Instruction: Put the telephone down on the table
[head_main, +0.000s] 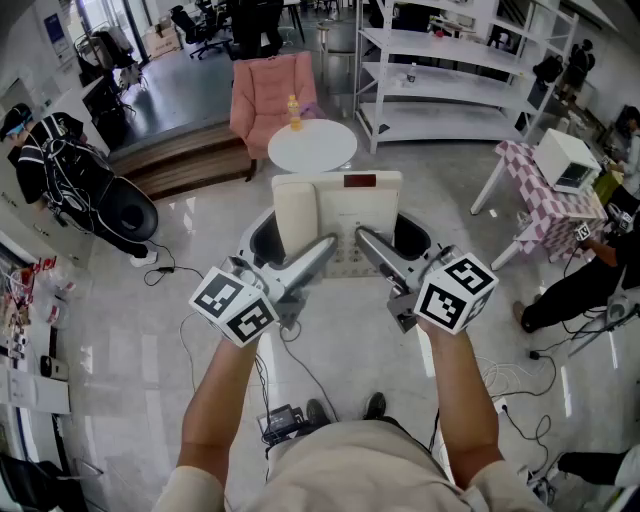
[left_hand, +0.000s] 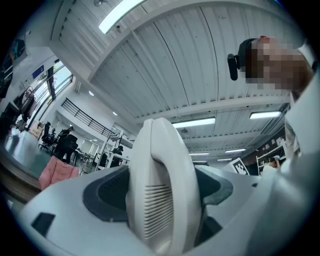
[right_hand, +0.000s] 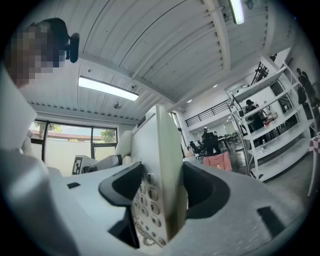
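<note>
A cream desk telephone (head_main: 345, 212) hangs in the air in front of me, above the shiny floor, gripped from both sides. Its handset (head_main: 296, 222) lies along its left side. My left gripper (head_main: 324, 249) is shut on that left end. In the left gripper view the handset (left_hand: 160, 165) stands between the dark pads (left_hand: 106, 196). My right gripper (head_main: 367, 243) is shut on the right end. In the right gripper view the keypad (right_hand: 144, 201) faces left and the telephone's body (right_hand: 162, 155) fills the gap between the jaws.
A round white table (head_main: 330, 150) with a yellow bottle (head_main: 294, 111) stands beyond the telephone, with a pink armchair (head_main: 270, 92) behind it. White shelving (head_main: 460, 70) is at the back right. A chequered table (head_main: 545, 205) and a seated person (head_main: 585, 285) are on the right. Cables (head_main: 300, 365) trail on the floor.
</note>
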